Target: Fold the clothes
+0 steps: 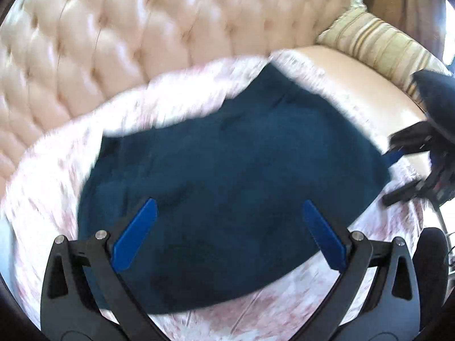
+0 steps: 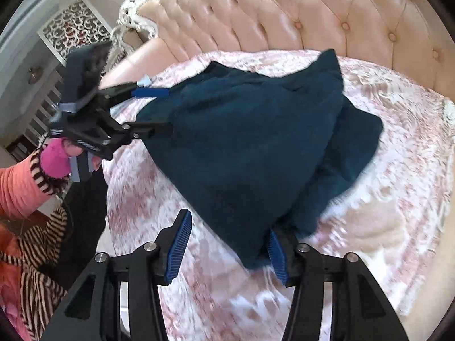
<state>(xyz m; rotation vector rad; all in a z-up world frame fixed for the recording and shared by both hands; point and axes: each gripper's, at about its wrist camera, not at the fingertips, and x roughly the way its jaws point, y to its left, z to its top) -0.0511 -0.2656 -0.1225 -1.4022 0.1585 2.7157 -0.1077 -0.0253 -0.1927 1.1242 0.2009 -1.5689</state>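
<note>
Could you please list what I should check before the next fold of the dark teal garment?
1. Left gripper open, nothing held: ok.
2. Right gripper open: ok, though a corner of cloth lies against one finger.
3. Garment lying flat: not ok; the right wrist view shows it bunched in overlapping layers.
4. Garment wholly on the pink blanket: ok.
5. Which edge is the collar or hem: cannot tell, too blurred.

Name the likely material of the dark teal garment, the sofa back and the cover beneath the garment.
Dark teal garment: soft matte cloth, perhaps fleece; no sheen. Sofa back: glossy, button-tufted leather or imitation. Cover: pink-white patterned woven fabric.
</note>
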